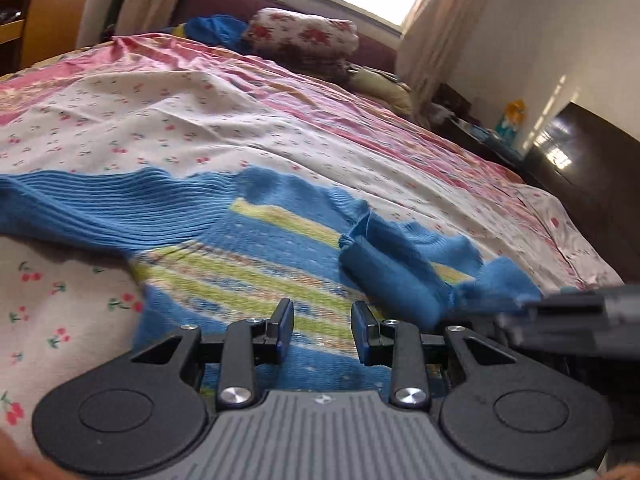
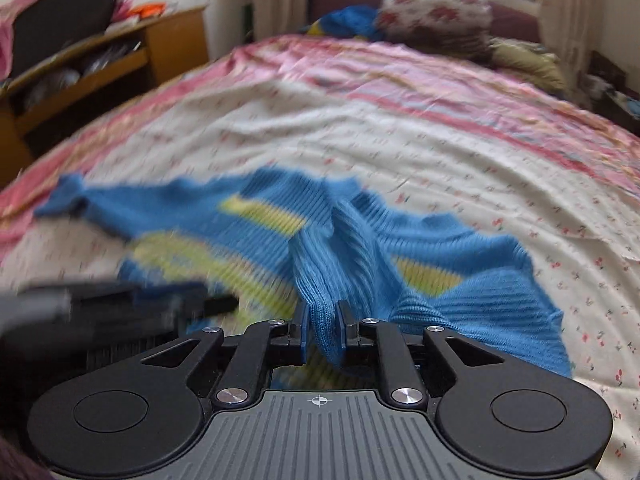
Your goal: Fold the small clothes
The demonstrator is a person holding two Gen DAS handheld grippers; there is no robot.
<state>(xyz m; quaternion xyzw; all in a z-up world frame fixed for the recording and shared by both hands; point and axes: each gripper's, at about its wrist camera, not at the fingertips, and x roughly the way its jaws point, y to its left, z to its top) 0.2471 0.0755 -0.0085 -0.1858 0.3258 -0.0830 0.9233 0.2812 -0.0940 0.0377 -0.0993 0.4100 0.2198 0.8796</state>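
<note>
A small blue knit sweater with yellow-green stripes lies spread on the bed, one sleeve stretched out to the left. My left gripper is open and empty, hovering just above the striped body. My right gripper is shut on a blue ribbed sleeve of the sweater and holds it pulled over the body. The right gripper also shows blurred at the right edge of the left wrist view, with the sleeve trailing from it.
The bed sheet is pink and white with small cherries. A floral pillow and blue clothes lie at the head of the bed. A wooden cabinet stands left, a dark bedside unit right.
</note>
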